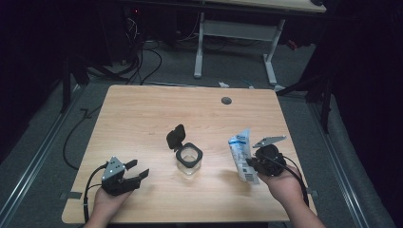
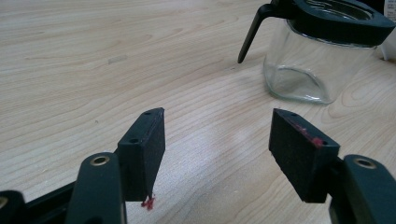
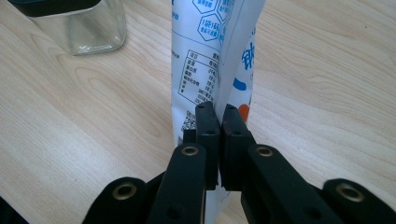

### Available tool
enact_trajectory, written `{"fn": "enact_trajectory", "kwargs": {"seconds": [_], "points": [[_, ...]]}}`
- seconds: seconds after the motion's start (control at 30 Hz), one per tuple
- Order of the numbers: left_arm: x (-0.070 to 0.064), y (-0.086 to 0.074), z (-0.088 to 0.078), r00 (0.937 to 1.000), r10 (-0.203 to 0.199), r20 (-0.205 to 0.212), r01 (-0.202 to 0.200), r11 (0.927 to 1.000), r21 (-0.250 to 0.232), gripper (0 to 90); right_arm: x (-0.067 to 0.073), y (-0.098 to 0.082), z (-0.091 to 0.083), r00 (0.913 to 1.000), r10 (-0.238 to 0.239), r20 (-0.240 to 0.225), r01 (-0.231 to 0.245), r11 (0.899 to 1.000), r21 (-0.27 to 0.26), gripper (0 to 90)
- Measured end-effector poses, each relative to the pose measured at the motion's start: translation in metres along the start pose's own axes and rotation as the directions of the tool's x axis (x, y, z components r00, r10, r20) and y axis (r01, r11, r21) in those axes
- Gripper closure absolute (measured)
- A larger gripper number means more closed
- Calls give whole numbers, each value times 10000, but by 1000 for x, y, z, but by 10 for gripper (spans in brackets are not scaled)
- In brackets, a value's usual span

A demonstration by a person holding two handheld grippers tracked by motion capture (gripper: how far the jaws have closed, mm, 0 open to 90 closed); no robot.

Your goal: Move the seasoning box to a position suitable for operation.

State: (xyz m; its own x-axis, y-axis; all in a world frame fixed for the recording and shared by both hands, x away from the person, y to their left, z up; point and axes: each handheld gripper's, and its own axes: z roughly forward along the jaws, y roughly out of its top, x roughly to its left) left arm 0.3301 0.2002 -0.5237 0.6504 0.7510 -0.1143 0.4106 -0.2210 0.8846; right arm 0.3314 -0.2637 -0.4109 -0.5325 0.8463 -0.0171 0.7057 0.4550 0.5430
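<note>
A clear glass jar [image 1: 189,159] with a black rim stands mid-table, its black hinged lid [image 1: 175,136] flipped open at the back left. The jar [image 2: 312,56] also shows in the left gripper view, beyond the jaws. My left gripper [image 1: 139,170] rests near the table's front left, open, with nothing between its pads [image 2: 144,151]. At the right my right gripper [image 1: 250,164] is shut on a white and blue printed pouch [image 1: 242,154], held upright off the table. In the right gripper view the jaws pinch the pouch [image 3: 210,56] near its lower edge.
The wooden table [image 1: 142,114] has a grey grommet hole [image 1: 226,100] near its far edge. Cables lie on the floor behind it, and the white legs of another desk [image 1: 199,42] stand farther back. A corner of the jar [image 3: 79,28] sits left of the pouch.
</note>
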Motion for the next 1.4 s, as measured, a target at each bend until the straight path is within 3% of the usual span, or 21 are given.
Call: {"fn": "enact_trajectory", "kwargs": {"seconds": [0.47,1.0,1.13,1.4], "points": [[-1,-1,1,10000,30,16,-30,10000,39,367,2,7,-3,9997,-229,-73,234,9960,860,887],[-1,-1,1,10000,35,65,-35,10000,31,367,6,17,-5,9980,-625,-80,628,9796,1908,892],[-2,-1,1,10000,35,91,-36,10000,22,367,8,20,-4,9965,-832,-82,829,9713,2228,896],[-1,-1,1,10000,48,78,-48,10000,23,367,8,24,-4,9975,-680,-202,709,9685,2387,899]]}}
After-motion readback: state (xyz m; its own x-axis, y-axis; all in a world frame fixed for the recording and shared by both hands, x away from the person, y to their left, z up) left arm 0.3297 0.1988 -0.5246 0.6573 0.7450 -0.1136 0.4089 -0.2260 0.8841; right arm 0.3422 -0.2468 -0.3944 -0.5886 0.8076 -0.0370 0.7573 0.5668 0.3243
